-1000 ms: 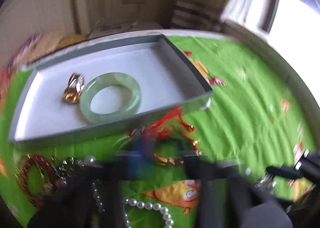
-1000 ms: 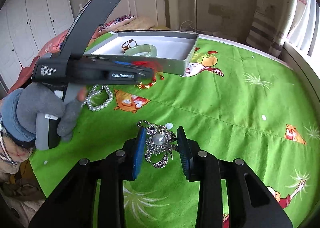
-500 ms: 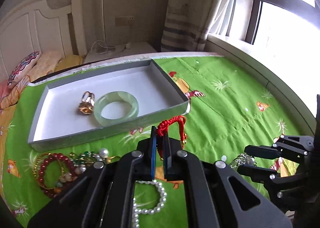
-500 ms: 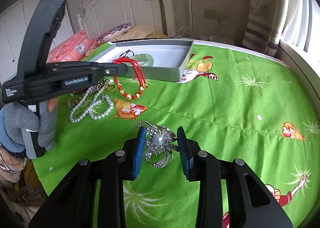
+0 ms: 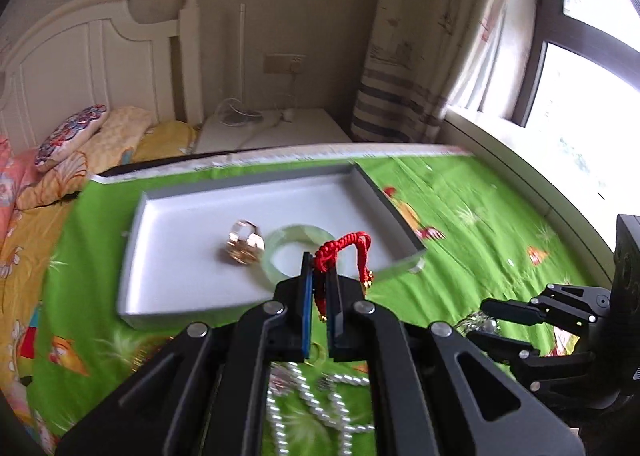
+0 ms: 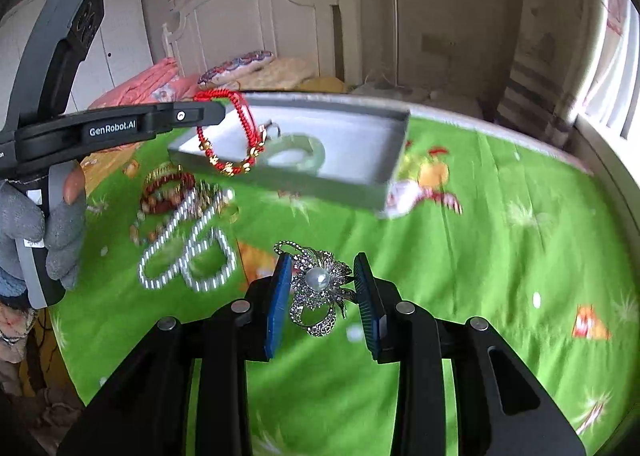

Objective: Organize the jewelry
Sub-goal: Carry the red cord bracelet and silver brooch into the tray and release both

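My left gripper (image 5: 319, 270) is shut on a red cord bracelet (image 5: 347, 246) with gold beads and holds it in the air just before the grey box's (image 5: 168, 308) near wall. The box holds a pale green bangle (image 5: 280, 241) and a gold ring (image 5: 243, 245). From the right wrist view the bracelet (image 6: 224, 136) hangs from the left gripper (image 6: 218, 112) over the box (image 6: 360, 192). My right gripper (image 6: 320, 284) is shut on a silver pearl brooch (image 6: 318, 288), held above the green sheet.
A pearl necklace (image 6: 188, 252) and a red bead bracelet (image 6: 164, 192) lie in a loose pile on the green sheet (image 6: 500, 248) left of the box. A headboard, pillows and a window sill border the bed.
My left gripper has lifted the red cord bracelet off the sheet and carried it up toward the box. My right gripper rose slightly, still holding the brooch.
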{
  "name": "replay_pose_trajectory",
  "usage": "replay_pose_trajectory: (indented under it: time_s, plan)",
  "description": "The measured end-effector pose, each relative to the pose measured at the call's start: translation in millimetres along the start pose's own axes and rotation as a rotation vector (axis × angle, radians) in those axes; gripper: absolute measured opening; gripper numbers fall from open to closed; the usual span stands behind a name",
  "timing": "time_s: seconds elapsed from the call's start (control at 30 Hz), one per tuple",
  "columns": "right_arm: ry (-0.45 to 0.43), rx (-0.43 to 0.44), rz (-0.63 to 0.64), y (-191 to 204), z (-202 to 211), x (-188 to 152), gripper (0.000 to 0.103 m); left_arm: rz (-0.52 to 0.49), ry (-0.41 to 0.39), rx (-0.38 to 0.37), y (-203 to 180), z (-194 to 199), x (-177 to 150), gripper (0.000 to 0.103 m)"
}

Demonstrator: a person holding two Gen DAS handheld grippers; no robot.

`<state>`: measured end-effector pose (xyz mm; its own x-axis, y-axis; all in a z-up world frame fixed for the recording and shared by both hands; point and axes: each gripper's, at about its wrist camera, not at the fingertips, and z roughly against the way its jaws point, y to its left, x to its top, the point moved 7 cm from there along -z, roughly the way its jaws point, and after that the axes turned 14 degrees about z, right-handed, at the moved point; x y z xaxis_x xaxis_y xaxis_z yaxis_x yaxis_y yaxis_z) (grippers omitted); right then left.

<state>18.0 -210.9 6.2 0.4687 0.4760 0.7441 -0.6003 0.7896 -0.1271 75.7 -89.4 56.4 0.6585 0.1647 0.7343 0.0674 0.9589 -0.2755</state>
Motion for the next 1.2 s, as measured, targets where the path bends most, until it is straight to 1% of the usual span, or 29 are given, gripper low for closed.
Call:
replay_pose_trajectory:
  time_s: [0.2, 0.33, 0.43, 0.5, 0.6, 0.63, 0.67, 0.7, 0.73, 0.77, 0.8, 0.9, 0.93, 0.97, 1.07, 1.2]
  plan:
    - [-0.036, -0.014, -0.018, -11, -21, 38, 0.032, 0.072, -0.009, 0.061, 45, -8, 26, 0.005]
    - [-0.043, -0.021, -0.078, -29, -46, 57, 0.032, 0.138, -0.025, 0.105, 78, -18, 48, 0.005]
    - [-0.024, -0.032, -0.116, -43, -64, 66, 0.032, 0.172, -0.023, 0.129, 98, -28, 59, 0.005]
    - [-0.001, -0.049, -0.136, -51, -81, 71, 0.032, 0.176, -0.020, 0.152, 107, -35, 64, 0.005]
    - [0.013, -0.054, -0.154, -58, -100, 75, 0.033, 0.188, -0.006, 0.186, 120, -50, 65, 0.006]
    - [0.023, -0.063, -0.158, -61, -106, 75, 0.033, 0.195, 0.000, 0.194, 124, -54, 64, 0.009]
    - [0.034, -0.069, -0.162, -63, -110, 74, 0.037, 0.205, 0.014, 0.202, 130, -60, 61, 0.025]
    - [0.047, -0.068, -0.170, -64, -113, 71, 0.041, 0.214, 0.020, 0.210, 134, -62, 59, 0.039]
    - [0.050, -0.062, -0.182, -63, -113, 69, 0.052, 0.231, 0.013, 0.219, 139, -62, 56, 0.067]
    - [0.039, -0.050, -0.190, -62, -110, 67, 0.058, 0.241, -0.004, 0.218, 142, -59, 53, 0.078]
    - [0.022, -0.037, -0.192, -60, -105, 66, 0.058, 0.244, -0.012, 0.214, 144, -57, 51, 0.079]
    - [0.011, -0.035, -0.170, -52, -90, 57, 0.058, 0.241, -0.011, 0.203, 149, -45, 40, 0.081]
    - [0.003, -0.019, -0.168, -46, -85, 53, 0.058, 0.243, -0.024, 0.202, 150, -38, 36, 0.085]
    - [-0.002, -0.009, -0.165, -42, -81, 51, 0.058, 0.243, -0.037, 0.205, 151, -29, 31, 0.089]
    - [-0.013, 0.016, -0.148, -26, -69, 42, 0.058, 0.233, -0.060, 0.212, 150, -4, 16, 0.093]
    - [0.001, 0.043, -0.108, 0, -61, 31, 0.058, 0.207, -0.064, 0.245, 149, 25, -11, 0.097]
